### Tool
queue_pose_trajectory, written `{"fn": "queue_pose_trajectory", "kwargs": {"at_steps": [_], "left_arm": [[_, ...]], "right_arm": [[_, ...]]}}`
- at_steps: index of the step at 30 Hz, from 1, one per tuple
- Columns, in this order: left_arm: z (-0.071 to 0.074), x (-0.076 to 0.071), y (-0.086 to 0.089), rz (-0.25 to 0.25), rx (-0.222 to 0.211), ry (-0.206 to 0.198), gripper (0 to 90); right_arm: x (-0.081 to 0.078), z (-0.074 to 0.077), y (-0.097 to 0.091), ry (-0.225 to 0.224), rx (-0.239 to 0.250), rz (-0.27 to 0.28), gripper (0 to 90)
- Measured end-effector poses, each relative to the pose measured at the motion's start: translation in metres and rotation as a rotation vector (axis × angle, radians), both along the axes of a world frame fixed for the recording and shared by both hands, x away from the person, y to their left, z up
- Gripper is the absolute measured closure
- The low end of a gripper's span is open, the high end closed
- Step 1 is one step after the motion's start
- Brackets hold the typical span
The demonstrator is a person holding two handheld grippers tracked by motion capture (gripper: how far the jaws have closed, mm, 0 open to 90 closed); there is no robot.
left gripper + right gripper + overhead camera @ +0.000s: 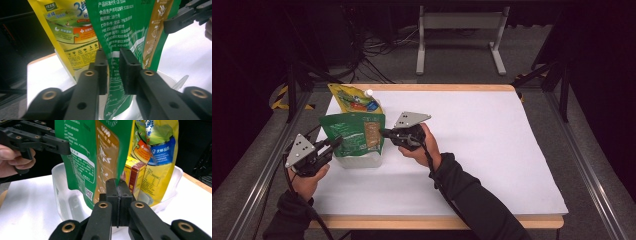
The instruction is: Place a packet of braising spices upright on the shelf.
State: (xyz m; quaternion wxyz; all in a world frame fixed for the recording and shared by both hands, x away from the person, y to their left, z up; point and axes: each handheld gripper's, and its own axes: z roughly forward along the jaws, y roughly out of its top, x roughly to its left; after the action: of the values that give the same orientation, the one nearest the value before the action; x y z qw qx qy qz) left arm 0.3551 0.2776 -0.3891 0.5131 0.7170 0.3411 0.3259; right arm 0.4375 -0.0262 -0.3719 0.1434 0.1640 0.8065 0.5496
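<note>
Green pouch held upright over the tub by the right gripper; left gripper's jaws slack around its other edge.

High view: the tub (362, 161) sits at the table's (492, 150) left side; the green pouch (353, 131) stands over the tub, the yellow pouch (354, 100) behind it; the left gripper (334, 143) meets the green pouch left of the tub, the right gripper (386, 133) at the pouch's right edge.
Left gripper view: the left gripper (113, 72) has its jaws parted, the green pouch (125, 30) between them with a gap at each pad; the yellow pouch (72, 32) stands beyond.
Right gripper view: the right gripper (118, 185) is clamped on the green pouch's (92, 157) lower edge above the tub (62, 195); inside the tub stand a box (135, 176) and the yellow pouch (157, 152).
</note>
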Motion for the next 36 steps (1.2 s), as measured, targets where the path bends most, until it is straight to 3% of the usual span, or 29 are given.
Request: {"fn": "queue_pose_trajectory", "kwargs": {"at_steps": [4, 8, 14, 18, 23, 26, 28, 32, 36], "left_arm": [[0.003, -0.005, 0.0, 0.046, 0.004, 0.002, 61.7], [0.005, -0.011, 0.001, 0.054, -0.004, 0.001, 54.1], [0.0, -0.024, -0.006, 0.06, -0.007, 0.038, 44.9], [-0.004, -0.034, -0.011, 0.054, -0.007, 0.053, 44.6], [-0.004, -0.046, -0.013, 0.078, 0.008, 0.036, 46.1], [0.0, -0.049, -0.007, 0.086, -0.037, 0.002, 46.5], [0.004, -0.049, -0.005, 0.061, -0.053, 0.008, 48.2], [0.004, -0.053, -0.014, -0.001, -0.005, 0.006, 56.5], [0.005, -0.055, -0.021, -0.056, 0.013, 0.012, 66.1]], "right_arm": [[-0.001, 0.0, -0.001, -0.003, -0.003, -0.001, 90.0], [-0.001, 0.0, -0.002, -0.007, -0.006, -0.005, 89.7], [-0.001, 0.001, -0.005, -0.007, -0.01, -0.015, 89.0], [-0.001, 0.0, -0.009, -0.002, -0.014, -0.014, 89.4], [-0.002, 0.001, -0.012, -0.013, -0.021, -0.006, 89.7], [-0.004, 0.002, -0.011, -0.022, -0.029, -0.008, 90.0], [-0.004, 0.002, -0.012, -0.018, -0.025, -0.005, 90.0], [-0.004, 0.002, -0.012, -0.018, -0.023, -0.006, 90.0], [-0.004, 0.003, -0.013, -0.019, -0.027, -0.007, 90.0]]}}
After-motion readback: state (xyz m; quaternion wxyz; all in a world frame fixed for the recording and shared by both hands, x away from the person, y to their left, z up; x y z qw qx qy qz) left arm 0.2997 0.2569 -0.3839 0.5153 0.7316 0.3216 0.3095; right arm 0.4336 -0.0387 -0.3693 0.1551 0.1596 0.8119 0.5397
